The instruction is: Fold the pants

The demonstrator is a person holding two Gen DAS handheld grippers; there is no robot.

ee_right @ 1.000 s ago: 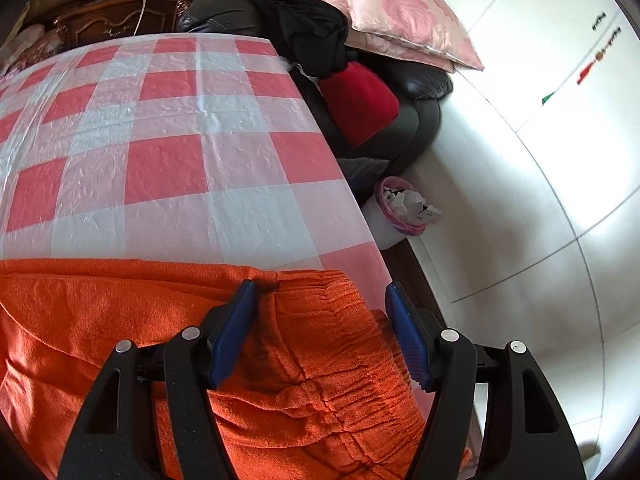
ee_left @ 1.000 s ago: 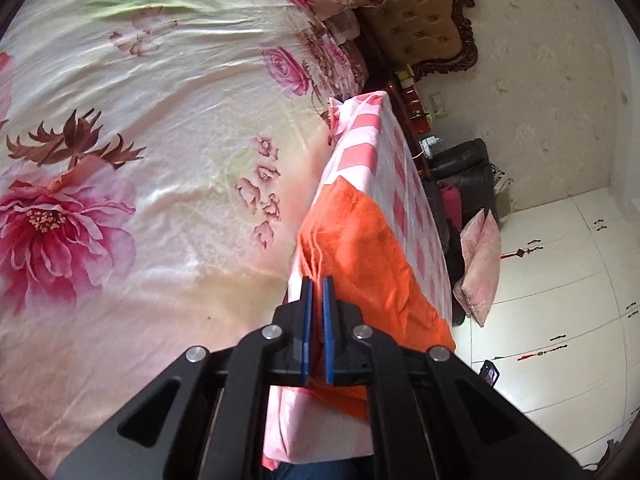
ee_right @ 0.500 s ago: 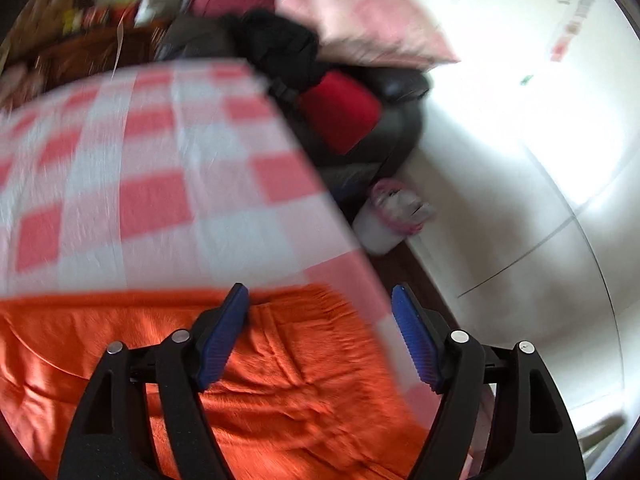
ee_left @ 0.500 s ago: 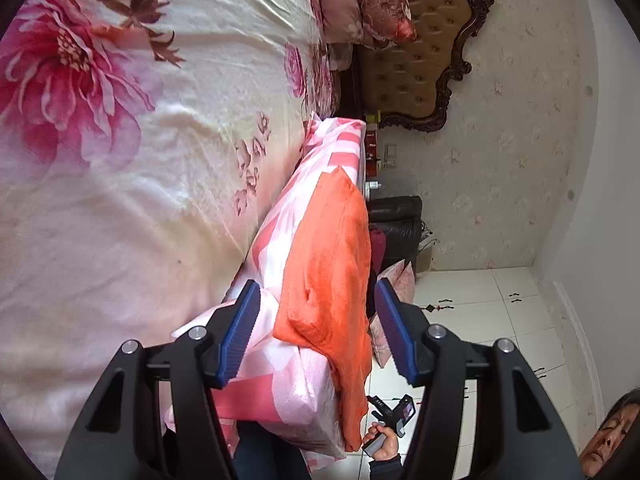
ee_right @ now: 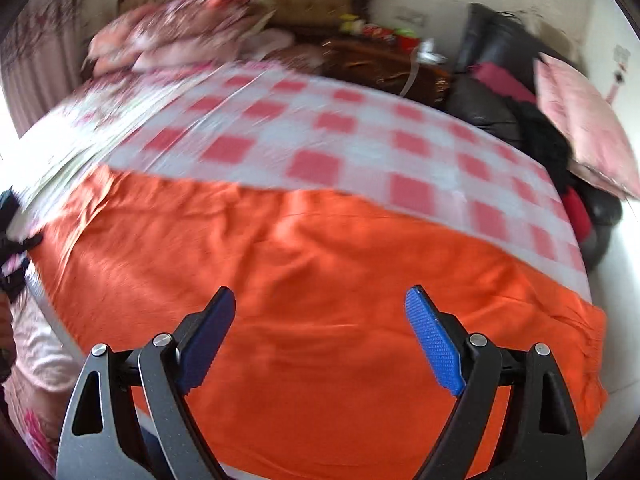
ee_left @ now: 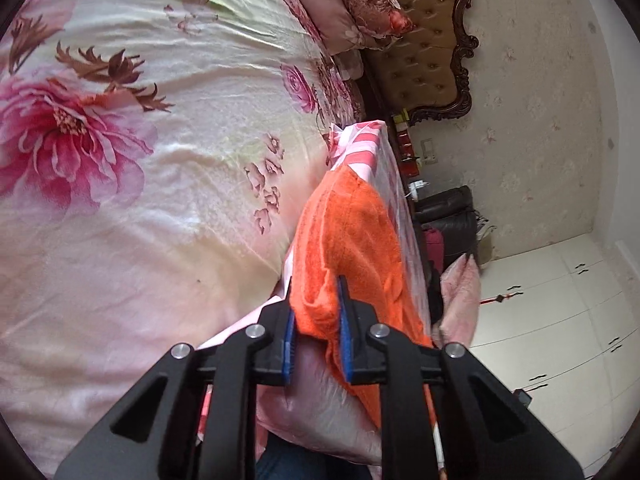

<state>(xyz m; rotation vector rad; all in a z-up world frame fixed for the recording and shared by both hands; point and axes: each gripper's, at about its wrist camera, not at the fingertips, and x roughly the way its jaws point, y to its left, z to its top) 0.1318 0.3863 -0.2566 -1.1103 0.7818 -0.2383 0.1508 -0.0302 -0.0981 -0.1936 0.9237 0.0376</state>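
Observation:
Orange pants (ee_right: 320, 280) lie spread flat on a pink and white checked table cover (ee_right: 360, 140). In the left wrist view the pants (ee_left: 352, 232) show edge-on at the table's near end. My left gripper (ee_left: 316, 316) has its blue pads pressed on a bunched end of the pants. My right gripper (ee_right: 320, 320) is open wide and empty, hovering above the middle of the pants. The right wrist view is blurred by motion.
A bed with a floral cover (ee_left: 140, 160) lies beside the table, with pillows (ee_left: 352, 4) and a padded headboard (ee_left: 424, 32). A black sofa with a pink cushion (ee_right: 580, 120) stands at the table's far right. A dark wooden cabinet (ee_right: 384, 64) stands behind. White wardrobe doors (ee_left: 560, 320) line the wall.
My left gripper opened, then closed on the end of the pants. My right gripper stayed open, lifted and swung left from the waistband to over the middle.

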